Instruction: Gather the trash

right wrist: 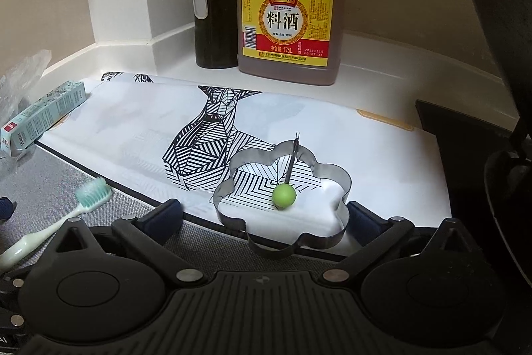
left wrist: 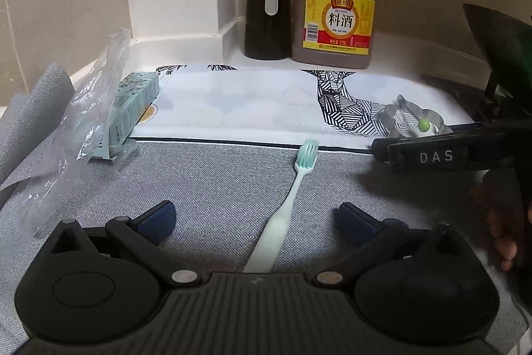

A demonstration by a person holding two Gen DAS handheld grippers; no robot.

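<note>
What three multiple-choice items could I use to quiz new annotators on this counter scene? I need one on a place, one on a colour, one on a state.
1. Where does the toothbrush lie?
A. On the grey mat
B. Inside the metal ring
C. Beside the bottles

2. What colour is the knob on the flower-shaped metal ring?
A. Red
B. Green
C. Blue

3. How do the right tongs stand?
A. Shut on the toothbrush
B. Shut on the carton
C. Open, flanking the ring

Answers:
1. A, its head and handle rest on the grey mat between the open left tongs.
2. B, the ball at the handle's end is light green.
3. C, both pads sit wide apart at the ring's near edge, pressing nothing.
</note>
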